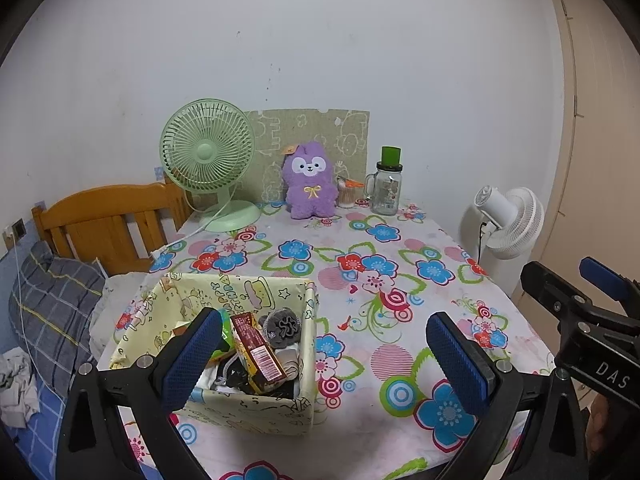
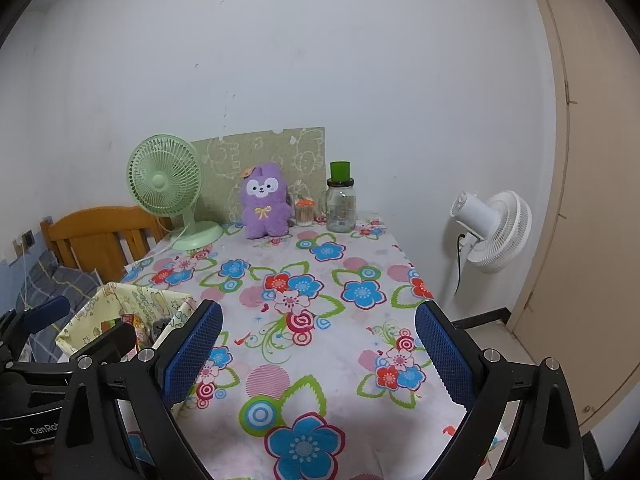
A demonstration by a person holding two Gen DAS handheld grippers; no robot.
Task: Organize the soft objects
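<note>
My left tool (image 1: 324, 354) hangs nearest, jaws spread wide with nothing between them, just above the yellow fabric box (image 1: 248, 412) on the near left of the worktop (image 1: 360, 240). A grey scrunchie (image 1: 283, 326) lies in that box among snack packets (image 1: 256, 354). My right tool (image 2: 318, 350) is likewise wide open and empty over the flowered cloth. The purple plush toy (image 2: 264, 206) sits upright at the far edge, between the green fan (image 2: 166, 192) and a glass jar (image 2: 341, 208).
</note>
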